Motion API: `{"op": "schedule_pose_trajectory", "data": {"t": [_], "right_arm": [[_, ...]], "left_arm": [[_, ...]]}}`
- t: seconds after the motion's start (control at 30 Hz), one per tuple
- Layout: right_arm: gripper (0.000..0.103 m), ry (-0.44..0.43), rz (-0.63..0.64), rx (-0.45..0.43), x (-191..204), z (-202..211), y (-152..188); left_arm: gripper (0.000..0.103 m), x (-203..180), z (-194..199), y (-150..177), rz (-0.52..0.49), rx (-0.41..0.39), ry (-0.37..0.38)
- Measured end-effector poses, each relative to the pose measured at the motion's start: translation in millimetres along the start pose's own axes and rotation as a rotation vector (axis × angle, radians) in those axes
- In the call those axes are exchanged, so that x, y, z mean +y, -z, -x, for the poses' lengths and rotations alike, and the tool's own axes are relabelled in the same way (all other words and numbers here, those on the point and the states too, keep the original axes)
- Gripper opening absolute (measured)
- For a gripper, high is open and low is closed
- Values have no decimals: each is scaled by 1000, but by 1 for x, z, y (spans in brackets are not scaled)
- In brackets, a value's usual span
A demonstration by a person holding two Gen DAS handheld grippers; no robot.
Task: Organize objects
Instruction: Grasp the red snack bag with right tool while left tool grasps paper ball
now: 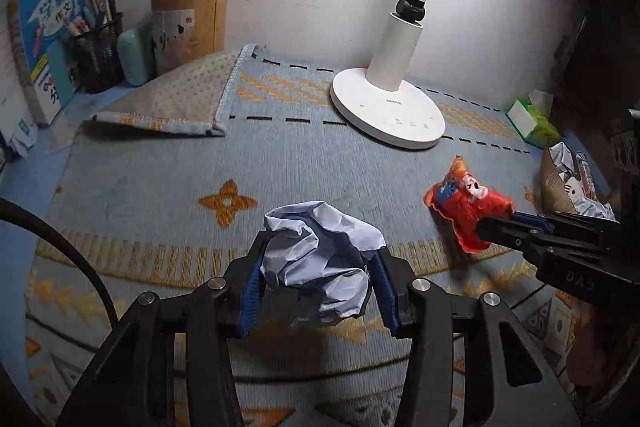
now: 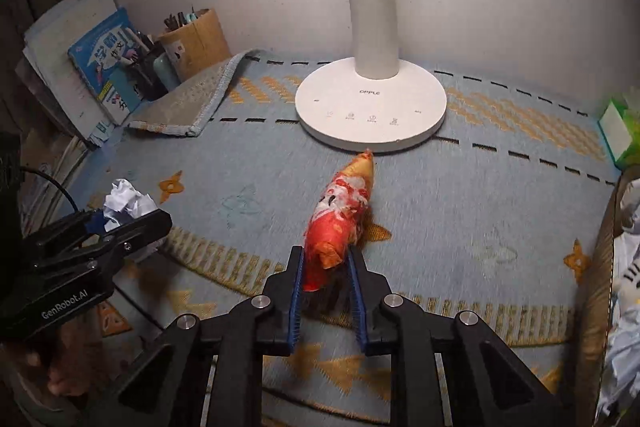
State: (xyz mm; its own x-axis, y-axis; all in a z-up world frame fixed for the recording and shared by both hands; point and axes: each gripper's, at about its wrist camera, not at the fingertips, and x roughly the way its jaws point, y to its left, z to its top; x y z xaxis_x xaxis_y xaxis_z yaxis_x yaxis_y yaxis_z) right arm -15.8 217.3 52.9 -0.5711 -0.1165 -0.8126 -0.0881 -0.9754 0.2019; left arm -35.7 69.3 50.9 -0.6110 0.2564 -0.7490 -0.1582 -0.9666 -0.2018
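Observation:
My left gripper (image 1: 320, 259) is shut on a crumpled white paper ball (image 1: 320, 259), held just above the blue patterned mat (image 1: 160, 179). It also shows in the right wrist view (image 2: 128, 205), at the left. My right gripper (image 2: 326, 259) is shut on a red and orange snack wrapper (image 2: 340, 219), which points toward the lamp base. In the left wrist view the wrapper (image 1: 466, 205) sits at the right, with the right gripper's fingers (image 1: 500, 227) clamped on it.
A white desk lamp (image 1: 388, 107) stands at the back centre. A brown bin with crumpled paper (image 1: 568, 183) is at the right edge. A green tissue box (image 1: 532, 123), pen holders (image 1: 192, 23), books (image 1: 44, 39) and a folded mat corner (image 1: 172, 99) line the back.

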Motion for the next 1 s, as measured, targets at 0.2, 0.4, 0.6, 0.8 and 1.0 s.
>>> {"op": "schedule_pose_trajectory", "data": {"t": [0.2,0.4,0.6,0.8,1.0], "right_arm": [[18,-111,-91,30,-6,47,82],[25,159,-91,74,-24,45,127],[51,141,-75,65,-29,57,129],[82,131,-1,42,-15,36,105],[82,220,57,41,1,3,95]], "left_arm": [[44,-12,57,69,16,-3,37],[44,-27,69,108,-24,24,-14],[44,-23,66,114,-8,43,-6],[45,-33,55,119,-55,54,-67],[45,-40,55,119,-80,48,-102]]}}
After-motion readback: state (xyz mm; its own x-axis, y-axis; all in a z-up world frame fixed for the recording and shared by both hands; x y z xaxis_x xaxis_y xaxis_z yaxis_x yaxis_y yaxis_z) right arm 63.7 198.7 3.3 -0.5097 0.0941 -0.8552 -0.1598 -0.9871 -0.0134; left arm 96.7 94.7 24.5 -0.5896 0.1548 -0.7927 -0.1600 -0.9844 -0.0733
